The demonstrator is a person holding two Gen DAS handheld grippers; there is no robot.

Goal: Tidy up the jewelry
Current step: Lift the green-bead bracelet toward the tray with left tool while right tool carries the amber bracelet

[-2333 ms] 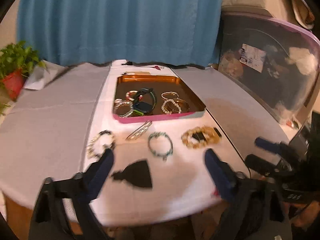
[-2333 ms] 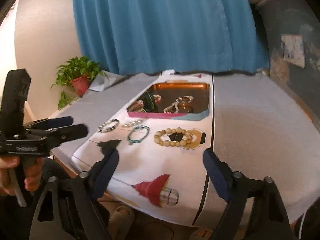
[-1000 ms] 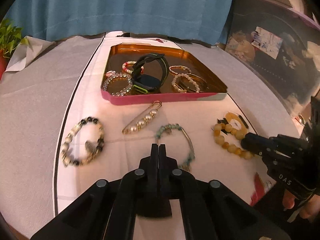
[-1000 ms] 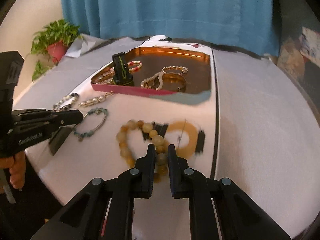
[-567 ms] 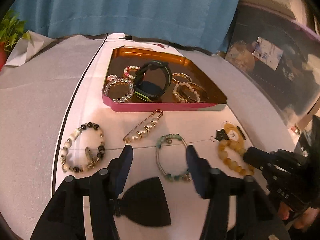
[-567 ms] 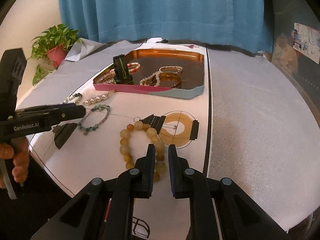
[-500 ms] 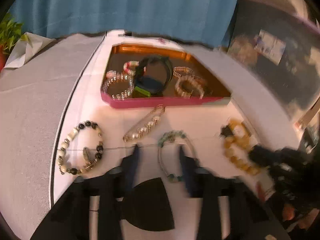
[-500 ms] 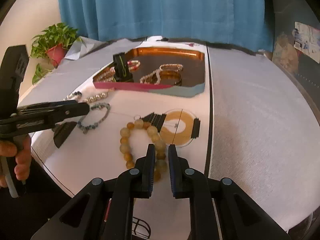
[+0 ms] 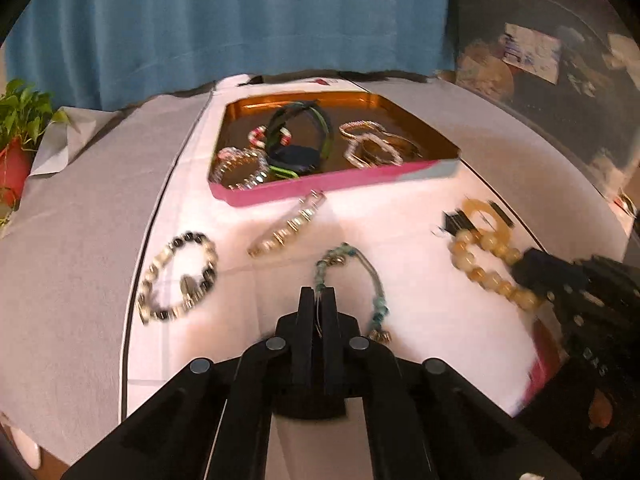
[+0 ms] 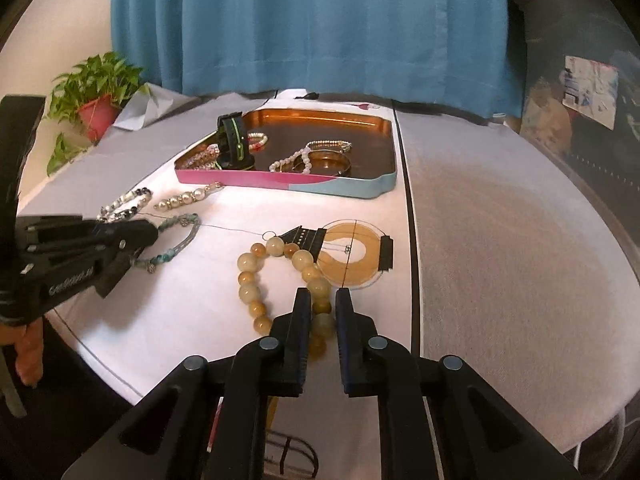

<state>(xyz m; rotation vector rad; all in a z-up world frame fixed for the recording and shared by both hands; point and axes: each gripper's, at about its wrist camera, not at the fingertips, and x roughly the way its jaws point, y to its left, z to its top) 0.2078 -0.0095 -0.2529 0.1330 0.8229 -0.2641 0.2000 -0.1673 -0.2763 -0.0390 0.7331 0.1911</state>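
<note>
My left gripper (image 9: 318,292) is shut on the near side of a teal bead bracelet (image 9: 376,280) lying on the white mat. It also shows in the right wrist view (image 10: 136,236). My right gripper (image 10: 323,296) is shut on a yellow bead bracelet (image 10: 256,276), which also shows in the left wrist view (image 9: 480,264). A copper tray (image 9: 320,190) with a pink front wall holds a black-and-green watch (image 9: 308,136) and several bracelets. A pearl pin (image 9: 286,226) and a black-and-white bead bracelet (image 9: 176,276) lie in front of the tray.
A potted plant (image 10: 94,96) stands at the far left by crumpled paper. A blue curtain (image 10: 312,24) hangs behind the table. A clear storage bin (image 9: 560,80) stands on the right. The table's near edge runs just under both grippers.
My left gripper was open half a second ago and has closed on the teal bracelet. My right gripper has stayed shut on the yellow bead bracelet and pulled it slightly nearer.
</note>
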